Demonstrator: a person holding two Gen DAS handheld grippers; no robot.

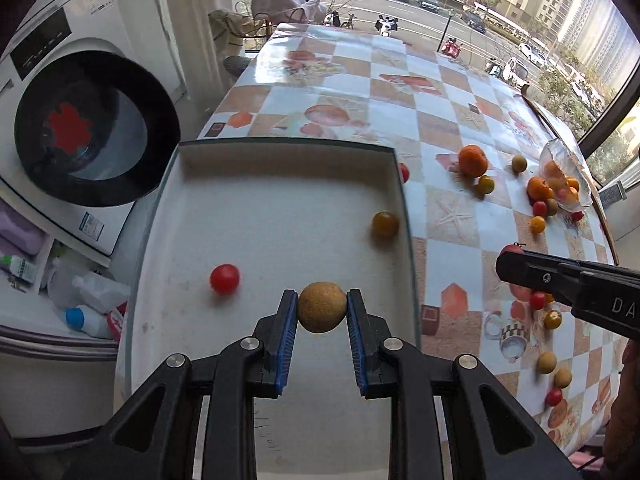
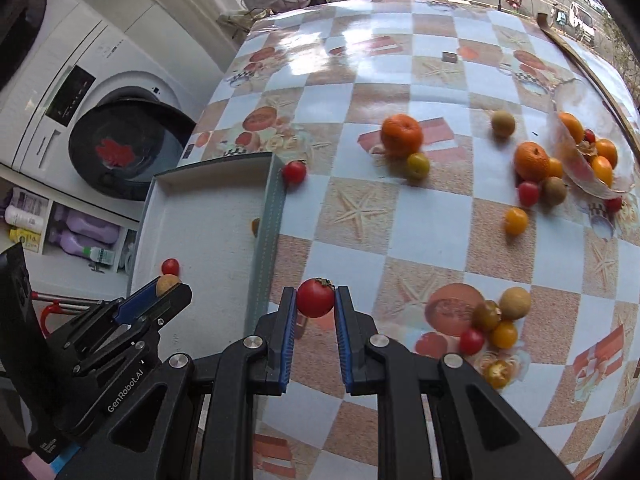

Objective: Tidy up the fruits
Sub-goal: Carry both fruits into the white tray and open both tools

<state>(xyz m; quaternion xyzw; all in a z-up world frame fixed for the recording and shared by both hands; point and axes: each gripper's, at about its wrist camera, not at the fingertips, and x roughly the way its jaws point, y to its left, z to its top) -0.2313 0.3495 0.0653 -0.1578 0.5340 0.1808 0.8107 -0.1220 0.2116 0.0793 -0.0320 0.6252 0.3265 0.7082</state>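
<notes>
Left wrist view: the left gripper (image 1: 322, 312) pinches a round tan, rough-skinned fruit (image 1: 322, 307) between its blue pads, above the shallow white rectangular tray (image 1: 280, 152), near the tray's near edge. I would lower it well inside the rim before releasing, away from the small red tomato (image 1: 225, 279).

Right wrist view: the right gripper (image 2: 315, 300) clamps a red cherry tomato with green stem (image 2: 315, 297) over the checked tabletop (image 2: 420, 232), just outside the tray's right edge; it should cross the wall first.
</notes>
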